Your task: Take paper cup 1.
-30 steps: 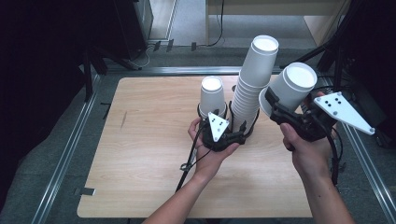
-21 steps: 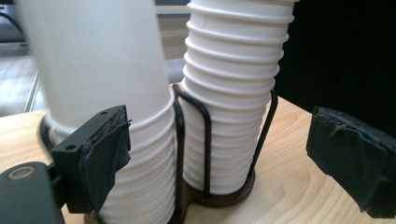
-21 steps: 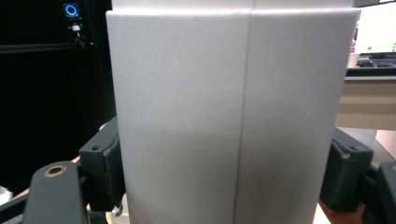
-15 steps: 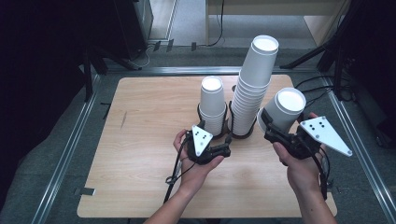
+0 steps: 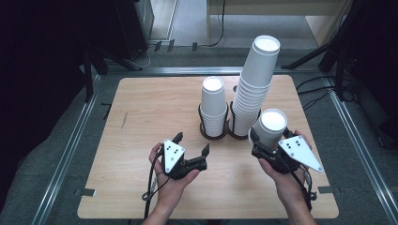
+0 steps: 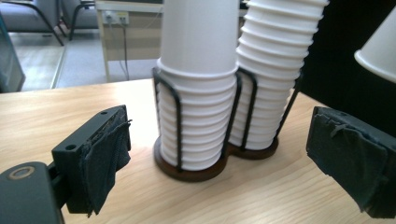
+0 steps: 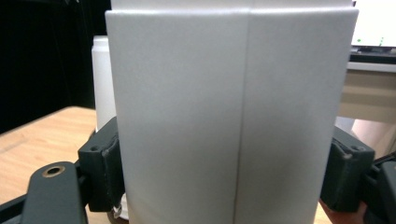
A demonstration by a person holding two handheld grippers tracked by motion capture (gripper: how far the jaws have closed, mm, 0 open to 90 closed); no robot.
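Note:
Two stacks of white paper cups stand in a dark wire holder (image 5: 220, 133) at the table's middle back: a short stack (image 5: 214, 105) (image 6: 198, 93) on the left and a tall leaning stack (image 5: 253, 89) (image 6: 275, 70) on the right. My right gripper (image 5: 263, 143) (image 7: 229, 172) is shut on a single white cup (image 5: 271, 125) (image 7: 229, 107), held upright just right of the tall stack. My left gripper (image 5: 190, 143) (image 6: 215, 154) is open, empty, low over the table in front of the short stack, apart from it.
The wooden table (image 5: 141, 117) has bare room on its left half and along the front edge. Metal rails (image 5: 70, 154) run along both sides. Dark stands and cables (image 5: 324, 84) sit on the floor behind and to the right.
My left gripper has pulled back from the short stack toward the front and opened wide. My right gripper has lowered the single cup and brought it nearer the table.

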